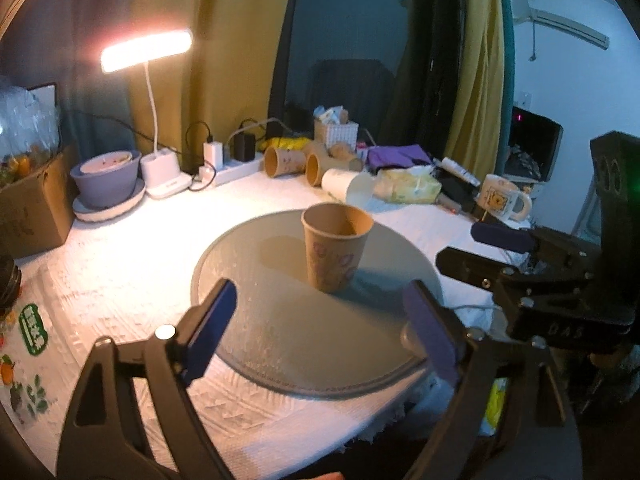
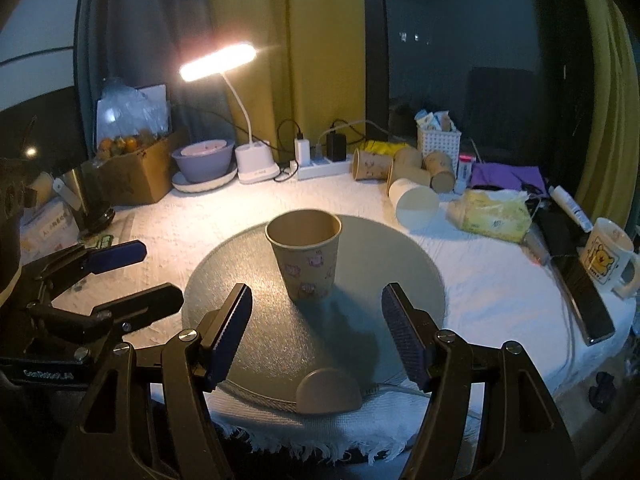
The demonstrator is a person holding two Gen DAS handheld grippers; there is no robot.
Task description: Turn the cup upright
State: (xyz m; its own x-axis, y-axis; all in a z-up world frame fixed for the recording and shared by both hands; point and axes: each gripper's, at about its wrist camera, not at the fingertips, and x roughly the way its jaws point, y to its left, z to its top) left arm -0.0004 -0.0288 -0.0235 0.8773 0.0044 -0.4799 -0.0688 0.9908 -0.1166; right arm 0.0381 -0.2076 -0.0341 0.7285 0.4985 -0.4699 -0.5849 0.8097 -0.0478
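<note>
A brown paper cup (image 1: 334,250) with small cartoon prints stands upright, mouth up, on a round grey glass plate (image 1: 280,320). It also shows in the right wrist view (image 2: 306,254), on the plate (image 2: 260,320). My left gripper (image 1: 324,320) is open and empty, just short of the cup. My right gripper (image 2: 316,332) is open and empty, also just short of the cup. The right gripper shows at the right of the left wrist view (image 1: 480,246), and the left gripper at the left of the right wrist view (image 2: 156,272).
A white cloth (image 2: 480,288) covers the table. At the back lie several paper cups on their sides (image 2: 404,172), a lit desk lamp (image 2: 256,164), a purple bowl (image 2: 204,164), a power strip, a tissue pack (image 2: 494,214) and a bear mug (image 2: 608,256). A cardboard box (image 2: 132,176) stands left.
</note>
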